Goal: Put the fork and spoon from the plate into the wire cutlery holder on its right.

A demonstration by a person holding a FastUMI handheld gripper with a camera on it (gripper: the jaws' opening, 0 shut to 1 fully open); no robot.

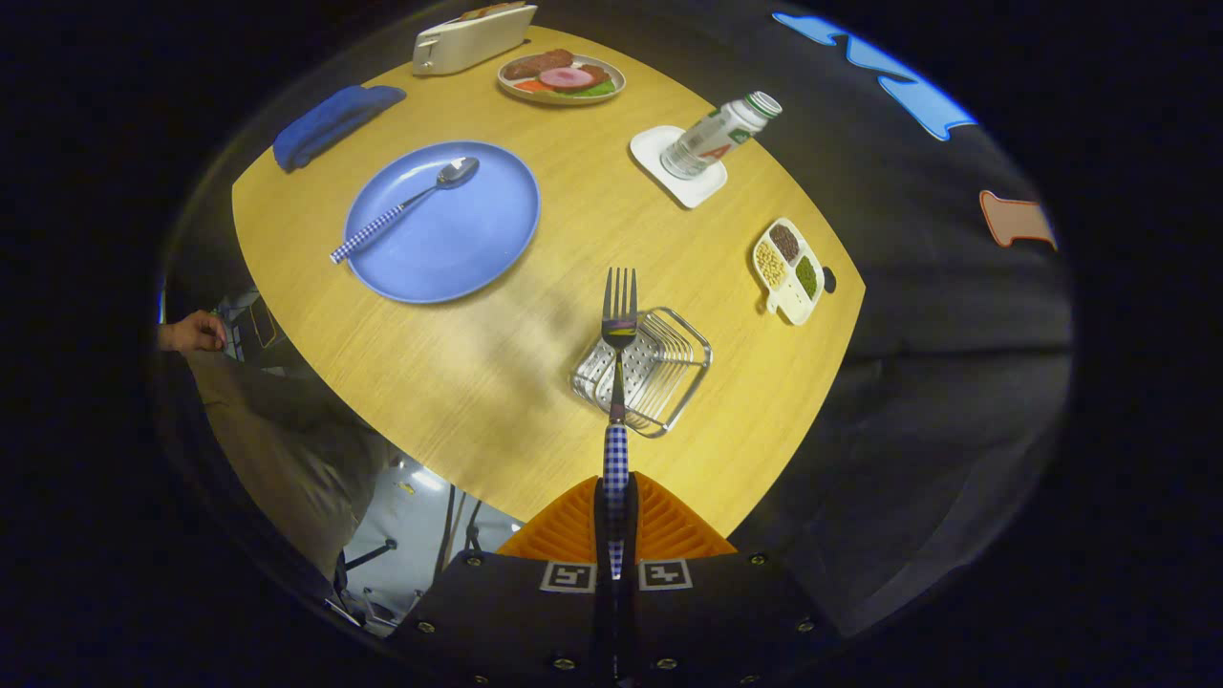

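Steel tines point forward over the table: the fork (618, 330) is held by its checked handle, with the gripper (616, 521) closed tight on it, both fingers pressing the handle between them. It hangs in the air just above the wire holder (669, 368), which stands on the wooden table (478, 382) to the right of the blue plate (478, 229). The spoon (406, 207) lies across the plate, bowl towards the far side and handle out over the near rim

Risks from here, as I judge them: the fork lies level along the fingers, so unless it is tipped it could land across the wire rim and slide off onto the table. The holder looks light and may shift or tip if the tines catch a wire. A thin handle could also twist in the grip
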